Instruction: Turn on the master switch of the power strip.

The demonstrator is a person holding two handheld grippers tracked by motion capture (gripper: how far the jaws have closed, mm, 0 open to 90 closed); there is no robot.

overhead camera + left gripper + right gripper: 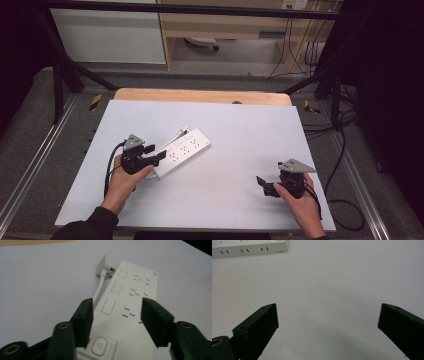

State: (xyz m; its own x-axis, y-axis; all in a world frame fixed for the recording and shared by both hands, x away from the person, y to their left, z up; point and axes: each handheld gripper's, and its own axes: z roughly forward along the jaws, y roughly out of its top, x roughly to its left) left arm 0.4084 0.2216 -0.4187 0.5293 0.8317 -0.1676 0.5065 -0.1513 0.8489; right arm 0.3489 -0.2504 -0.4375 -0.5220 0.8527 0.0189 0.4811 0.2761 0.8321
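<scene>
White and flat, the power strip (182, 151) lies at an angle on the pale sheet (240, 130) that covers the table, on the left half. Its plug (105, 263) and cable (99, 288) rest just beside its far long edge. The left gripper (117, 322) is at the near end of the strip, above the round power button (99, 348). Its jaws are partly open, one on each side of the strip's body, and I cannot tell if they touch it. The right gripper (325, 327) is well apart, over the bare sheet on the right side. Its jaws are wide open and hold nothing.
</scene>
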